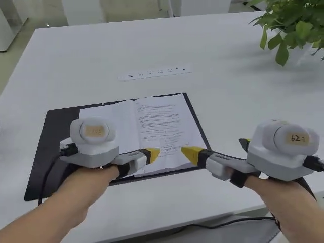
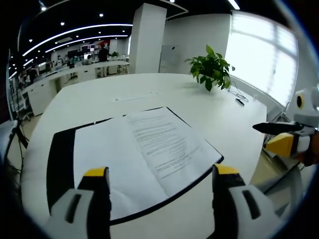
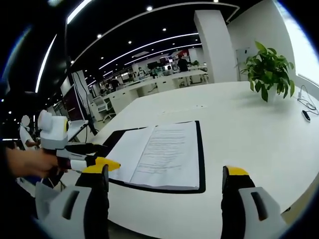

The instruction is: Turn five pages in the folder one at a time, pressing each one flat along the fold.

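Head view: any writing legible?
The sticker (image 1: 297,137) on the right gripper (image 1: 192,153) starts "62". The left gripper (image 1: 151,154) label is blurred and the page (image 1: 157,126) print is too small.
Where's the folder (image 1: 50,147)?
Open mid-frame on the table (image 1: 228,76), just beyond both grippers. Their jaws are apart and empty. There's a socket strip (image 1: 154,73) above and a plant (image 1: 293,25) upper right.

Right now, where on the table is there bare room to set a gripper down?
Bare table right of the folder, toward the potted plant; also between folder and socket strip. Crowded at the near edge, where left gripper and right gripper hover.
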